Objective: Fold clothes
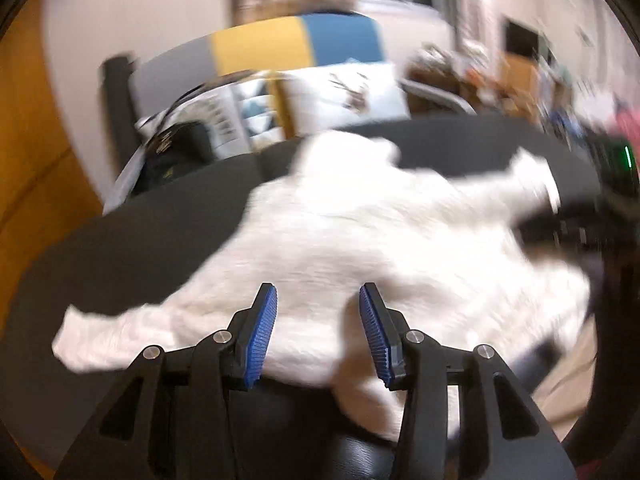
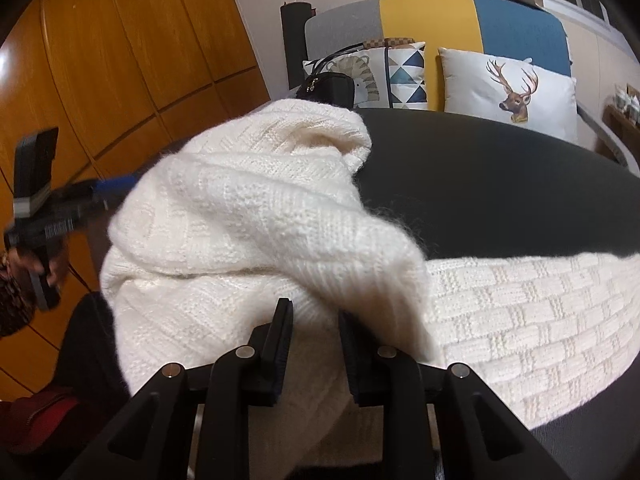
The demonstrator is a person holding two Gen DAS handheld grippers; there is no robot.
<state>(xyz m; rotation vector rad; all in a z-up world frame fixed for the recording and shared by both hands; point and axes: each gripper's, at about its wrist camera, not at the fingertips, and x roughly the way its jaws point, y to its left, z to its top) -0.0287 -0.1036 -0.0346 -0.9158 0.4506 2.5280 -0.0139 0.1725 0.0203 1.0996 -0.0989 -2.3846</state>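
Note:
A white knit sweater [image 1: 360, 240] lies spread over a dark round table [image 1: 120, 248]; this left wrist view is blurred by motion. My left gripper [image 1: 318, 312] is open just above the sweater's near edge, with nothing between its blue pads [image 1: 260, 336]. In the right wrist view the sweater [image 2: 248, 208] is bunched and raised into a thick fold. My right gripper [image 2: 316, 324] is shut on the knit at the base of that fold. The left gripper [image 2: 114, 186] shows blurred at the sweater's far left, held by a hand [image 2: 48, 268].
A sofa with grey, yellow and blue panels [image 2: 432, 20] stands behind the table, holding a deer cushion [image 2: 512, 88], patterned cushions and a black bag [image 2: 332, 86]. Wooden cabinet doors [image 2: 100, 60] fill the left. Bare dark tabletop [image 2: 500, 184] lies beyond the sweater.

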